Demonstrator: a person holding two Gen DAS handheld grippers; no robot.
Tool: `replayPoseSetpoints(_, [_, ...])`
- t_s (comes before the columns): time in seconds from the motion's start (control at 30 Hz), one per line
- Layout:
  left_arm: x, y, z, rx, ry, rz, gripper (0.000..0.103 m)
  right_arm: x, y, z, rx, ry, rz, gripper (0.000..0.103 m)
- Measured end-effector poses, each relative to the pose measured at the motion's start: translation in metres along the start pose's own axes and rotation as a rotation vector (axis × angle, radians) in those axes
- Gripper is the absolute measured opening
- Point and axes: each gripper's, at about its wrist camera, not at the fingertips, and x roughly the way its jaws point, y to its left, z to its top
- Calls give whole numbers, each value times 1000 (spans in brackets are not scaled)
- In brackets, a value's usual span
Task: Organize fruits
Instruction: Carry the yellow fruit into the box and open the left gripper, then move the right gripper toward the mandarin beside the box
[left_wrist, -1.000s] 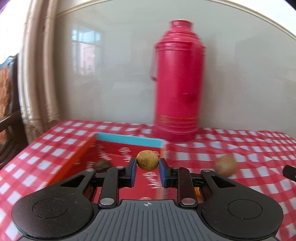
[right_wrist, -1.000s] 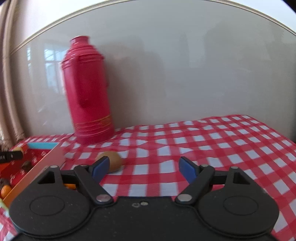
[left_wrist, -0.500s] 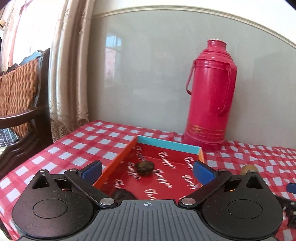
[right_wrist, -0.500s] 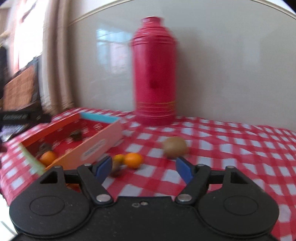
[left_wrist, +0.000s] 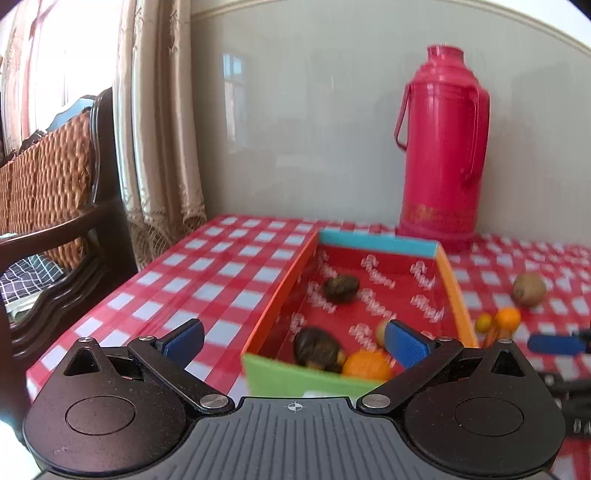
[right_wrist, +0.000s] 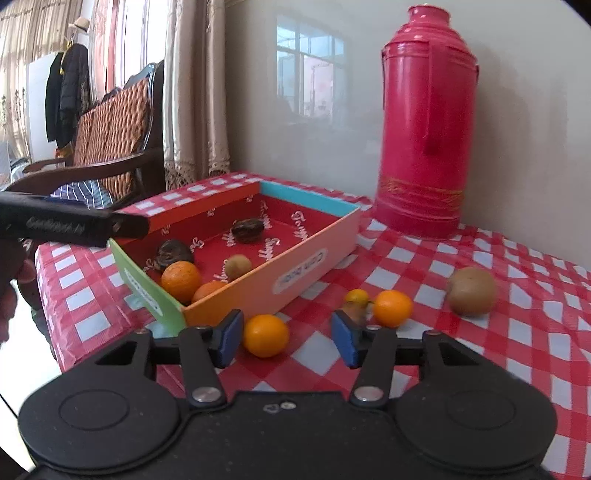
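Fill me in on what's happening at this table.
A person with a gripper in each hand is sorting fruit into a colourful cardboard box on a red checked tablecloth. Both grippers are open and hold nothing. The right gripper hovers near a mandarin lying just outside the box. The left gripper is at the box's near end. Inside lie two mandarins, a small tan fruit and two dark ones. Left on the cloth: another mandarin, a kumquat and a kiwi.
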Motion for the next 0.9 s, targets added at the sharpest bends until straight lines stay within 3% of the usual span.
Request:
replayPoseSetpoints(0.5, [-25,13,-23,-1,38,-34,103,29,4,-9,50,129,-4,36])
replayPoseSetpoints(0.6, [-23,13,-23,-10,50,-45,103,30,7,-10,34,129,-9,33])
replayPoseSetpoints(0.67, [-22,12,-23,-14,51,-53,103,30,8,-9,28,125,-5,21])
replayPoseSetpoints(0.9, [-21,12,-23,-15,53,-62,103,22,8,-5,-7,90,-41,16])
